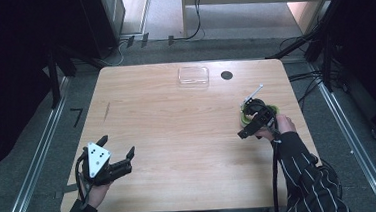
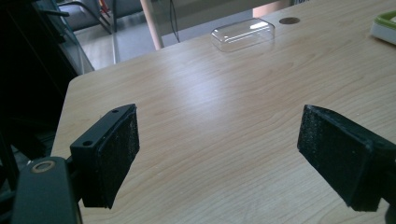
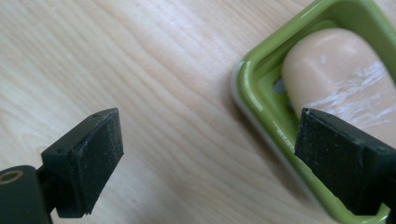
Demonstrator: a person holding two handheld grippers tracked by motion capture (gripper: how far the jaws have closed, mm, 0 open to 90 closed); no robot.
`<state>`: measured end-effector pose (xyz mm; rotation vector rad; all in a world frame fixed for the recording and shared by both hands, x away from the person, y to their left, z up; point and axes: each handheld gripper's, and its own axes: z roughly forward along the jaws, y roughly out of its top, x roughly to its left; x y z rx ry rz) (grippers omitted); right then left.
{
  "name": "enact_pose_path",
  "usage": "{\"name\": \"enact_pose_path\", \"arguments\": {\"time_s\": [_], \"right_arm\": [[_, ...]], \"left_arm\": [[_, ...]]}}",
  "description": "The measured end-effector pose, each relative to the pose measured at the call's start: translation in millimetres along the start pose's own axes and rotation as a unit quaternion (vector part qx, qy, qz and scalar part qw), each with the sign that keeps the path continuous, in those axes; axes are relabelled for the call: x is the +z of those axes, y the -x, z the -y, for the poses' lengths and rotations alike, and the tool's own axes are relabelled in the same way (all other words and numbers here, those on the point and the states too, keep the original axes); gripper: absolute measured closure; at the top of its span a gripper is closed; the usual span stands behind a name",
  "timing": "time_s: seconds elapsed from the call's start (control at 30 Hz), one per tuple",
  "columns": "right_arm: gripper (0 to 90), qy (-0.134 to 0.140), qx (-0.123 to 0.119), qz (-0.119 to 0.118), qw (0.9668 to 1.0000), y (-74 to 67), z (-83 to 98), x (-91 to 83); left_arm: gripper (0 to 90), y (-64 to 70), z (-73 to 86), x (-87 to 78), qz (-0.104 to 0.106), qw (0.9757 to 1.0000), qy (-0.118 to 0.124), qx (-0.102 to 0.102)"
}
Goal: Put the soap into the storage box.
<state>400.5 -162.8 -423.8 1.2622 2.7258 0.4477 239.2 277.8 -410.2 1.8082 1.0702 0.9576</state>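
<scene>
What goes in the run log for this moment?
left gripper: open, idle | right gripper: open beside soap in green dish | clear lid: apart

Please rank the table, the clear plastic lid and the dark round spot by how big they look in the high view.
1. Wooden table, by far the largest.
2. Clear plastic lid near the far edge.
3. Dark round spot beside the lid, the smallest.

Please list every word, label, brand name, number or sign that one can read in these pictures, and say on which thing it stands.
There is none to read.
Soap: no stamp that can be made out.
Green dish: no mark.
Clear lid: no print.
Table: wood grain and a dark round hole, no writing.
</scene>
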Motion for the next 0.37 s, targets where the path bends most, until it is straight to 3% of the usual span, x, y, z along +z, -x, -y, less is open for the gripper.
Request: {"name": "enact_pose_path", "arguments": {"time_s": [0.37], "right_arm": [[8.2,-0.012,-0.012,-0.001,0.9999,-19.6,21.0,-1.0]], "left_arm": [[13.3,3.4,-2.7,4.4,0.005,1.0000,0.000,0.004]]}}
